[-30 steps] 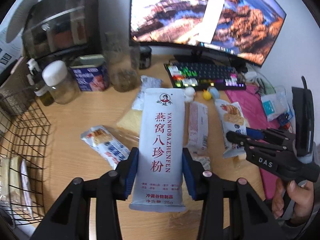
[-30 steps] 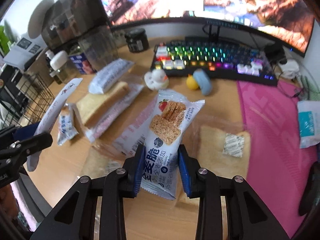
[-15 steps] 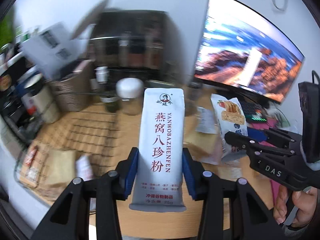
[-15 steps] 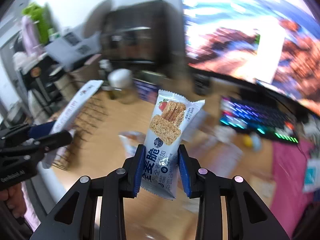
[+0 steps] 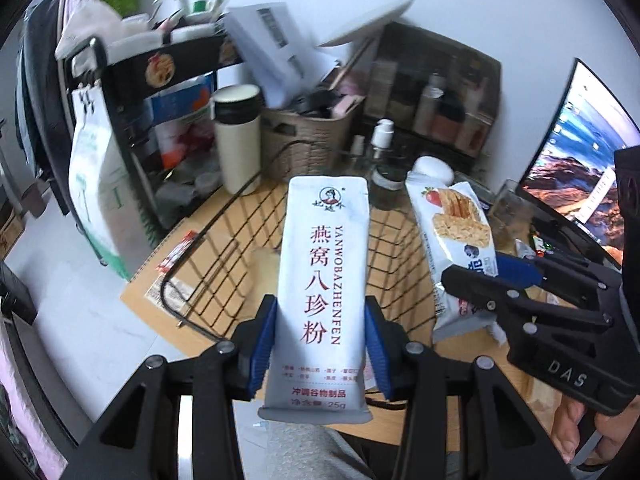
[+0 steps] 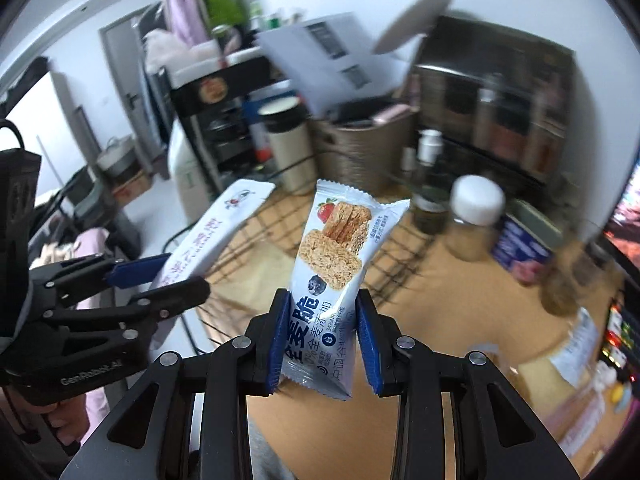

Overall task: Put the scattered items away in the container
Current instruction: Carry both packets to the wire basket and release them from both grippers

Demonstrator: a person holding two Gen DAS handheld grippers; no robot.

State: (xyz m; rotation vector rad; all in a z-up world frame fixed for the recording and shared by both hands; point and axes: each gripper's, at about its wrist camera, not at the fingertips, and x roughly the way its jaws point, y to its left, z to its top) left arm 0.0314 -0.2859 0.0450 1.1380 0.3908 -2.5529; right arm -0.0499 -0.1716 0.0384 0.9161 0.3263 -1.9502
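Note:
My left gripper (image 5: 318, 344) is shut on a tall white powder sachet (image 5: 322, 280) with red Chinese lettering, held upright over the black wire basket (image 5: 224, 240). My right gripper (image 6: 322, 340) is shut on a white cereal-bar packet (image 6: 336, 264) showing a strawberry and oat bars. In the left wrist view that packet (image 5: 456, 240) and the right gripper (image 5: 492, 276) hang over the basket's right side. In the right wrist view the left gripper (image 6: 160, 276) and its sachet (image 6: 216, 228) sit to the left, above the basket (image 6: 400, 256). A pale item lies inside the basket.
Behind the basket stand a cream tumbler (image 5: 236, 140), a woven bin (image 5: 312, 132), a pump bottle (image 5: 382, 140) and a white-capped jar (image 6: 474, 216). A black shelf unit (image 5: 132, 92) is left of the desk edge; a monitor (image 5: 576, 176) at right. More snack packets lie at the right (image 6: 568, 344).
Both grippers swung left from the keyboard area of the desk to above the wire basket, each carrying its packet. The scattered packets and monitor slid off to the right.

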